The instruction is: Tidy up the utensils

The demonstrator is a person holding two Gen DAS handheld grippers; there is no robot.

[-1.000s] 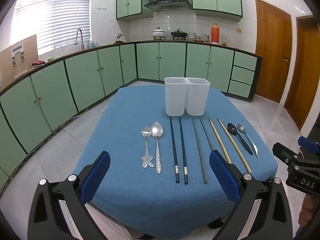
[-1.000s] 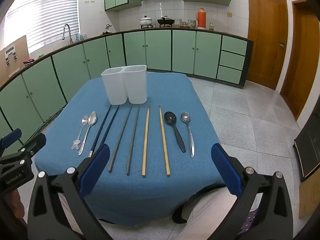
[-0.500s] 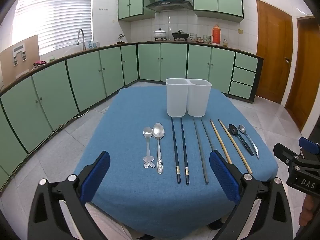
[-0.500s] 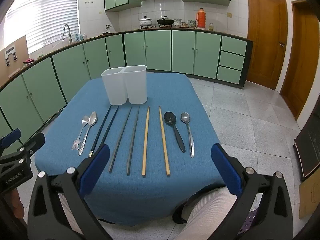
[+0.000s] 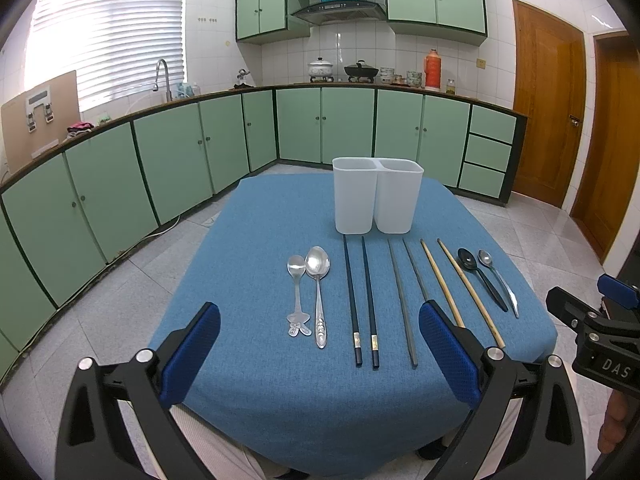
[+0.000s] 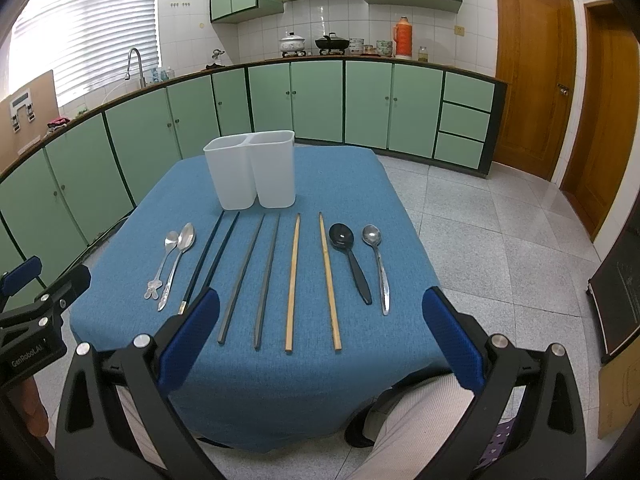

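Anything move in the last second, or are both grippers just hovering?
Nothing taken or released. The left gripper has only drifted slightly; the right gripper stays put, both open. The white two-compartment plastic holder, spoons and chopsticks lie unmoved on the blue tablecloth.

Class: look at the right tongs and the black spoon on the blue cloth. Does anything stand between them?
Nothing visible does. The right tongs are open, held back from the table edge, and the black spoon lies flat, apart from its neighbours.

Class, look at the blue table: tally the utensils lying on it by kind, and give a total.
Spoons: 4, two silver on the left, one black and one silver on the right
Chopsticks: 6, dark pair, grey pair, wooden pair
Total: 10
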